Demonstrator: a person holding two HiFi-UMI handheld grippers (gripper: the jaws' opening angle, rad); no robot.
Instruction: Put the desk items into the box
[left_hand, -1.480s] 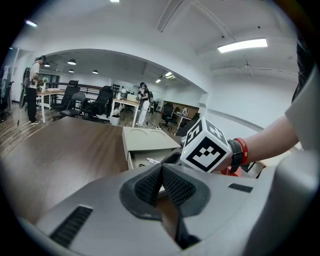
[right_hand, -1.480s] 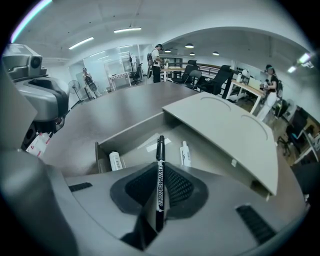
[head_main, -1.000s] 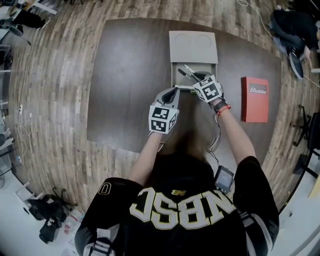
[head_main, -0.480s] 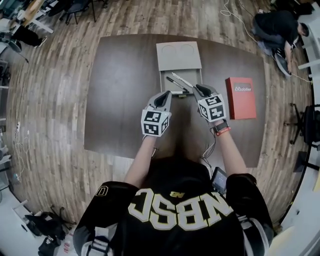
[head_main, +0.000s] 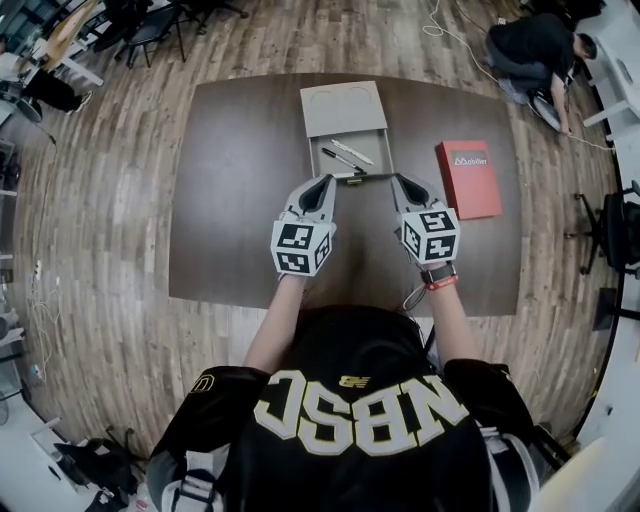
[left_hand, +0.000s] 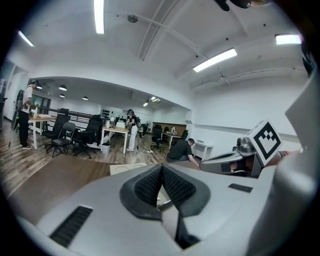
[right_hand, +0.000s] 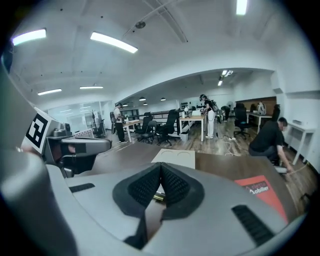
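Change: both grippers have drawn back from the box (head_main: 314, 158) toward the wearer. A second ago the right gripper (head_main: 400, 183) was reaching over the tray; now it hangs short of the near rim.
Box: a flat grey tray in the far middle of the table (head_main: 240, 200), open. Its lid (head_main: 343, 108) lies flat just behind it, touching the far edge.
Inside the box: a black pen (head_main: 343, 160) and a white pen (head_main: 352, 152) lie side by side, both slanted.
Near rim: a third pen (head_main: 352, 179) lies along it. I cannot tell if it is inside or on the edge.
Right gripper: its jaws have just been closing. The pads are now together and nothing is between them.
Left gripper (head_main: 322, 184): the pads are pressed together and hold nothing. It is just before the left near corner of the box.
Red book (head_main: 468, 178): on the table at the right of the box, well apart from it.
Surroundings: wood floor (head_main: 110, 150). A person (head_main: 530, 45) is crouching beyond the far right corner of the table.
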